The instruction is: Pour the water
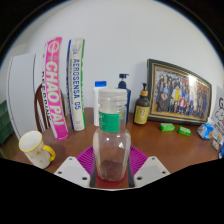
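Gripper view. Nearest the lens, the gripper (pixel 111 172) is reaching forward over a brown wooden table (pixel 170 145), its two fingers showing magenta pads (pixel 86 158) on their inner faces. Both pads are pressing against the sides of a clear plastic bottle (pixel 111 140), so the tongs are clamping it. The bottle is standing upright between the fingers, white screw cap (pixel 111 99) on top, a label band under the cap; water level inside cannot be told.

Near left of the fingers, a cream mug with a yellow handle (pixel 35 149) is sitting on the table, apart from the bottle.

Far side, against the white wall: a pink-and-white board (pixel 56 85) and a white box with dark lettering (pixel 76 83) are leaning upright at left. Behind the bottle, a blue pump bottle (pixel 124 88) is peeking out. Right of it, a small dark brown bottle (pixel 143 108), then a framed group photograph (pixel 180 92). Small green objects (pixel 176 127) are lying on the table in front of the frame.
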`<state>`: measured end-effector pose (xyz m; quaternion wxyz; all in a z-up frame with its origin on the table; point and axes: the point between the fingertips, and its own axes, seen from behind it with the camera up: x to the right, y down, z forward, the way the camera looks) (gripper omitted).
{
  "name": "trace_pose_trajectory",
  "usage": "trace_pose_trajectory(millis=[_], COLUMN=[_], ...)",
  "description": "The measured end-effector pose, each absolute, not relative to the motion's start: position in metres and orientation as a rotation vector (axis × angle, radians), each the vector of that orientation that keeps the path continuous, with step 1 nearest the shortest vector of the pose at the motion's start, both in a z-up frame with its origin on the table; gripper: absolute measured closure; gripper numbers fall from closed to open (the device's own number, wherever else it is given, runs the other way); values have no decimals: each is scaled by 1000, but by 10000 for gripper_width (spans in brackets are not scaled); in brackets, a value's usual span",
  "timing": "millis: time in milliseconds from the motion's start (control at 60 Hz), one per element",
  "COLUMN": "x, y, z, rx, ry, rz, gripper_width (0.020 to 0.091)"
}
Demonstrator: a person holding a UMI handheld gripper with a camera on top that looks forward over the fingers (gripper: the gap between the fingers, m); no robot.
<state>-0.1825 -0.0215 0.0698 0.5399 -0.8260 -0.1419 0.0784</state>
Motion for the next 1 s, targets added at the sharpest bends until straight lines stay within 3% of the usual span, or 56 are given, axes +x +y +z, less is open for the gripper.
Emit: trace_pose_trajectory(millis=[200, 383, 450, 517, 567, 633, 1000], x=[-181, -177, -173, -171, -167, -164, -177], y=[-21, -24, -30, -35, -41, -52, -185], z=[69, 65, 60, 61, 65, 74, 149], rx=[-1932, -1966, -2008, -2017, -2023, -2029, -2141], ry=[-289, -261, -258, -267, -269, -274, -214], rz=[185, 155, 130, 112, 85, 57, -38], gripper_width=[648, 544, 424, 234, 270, 243, 249])
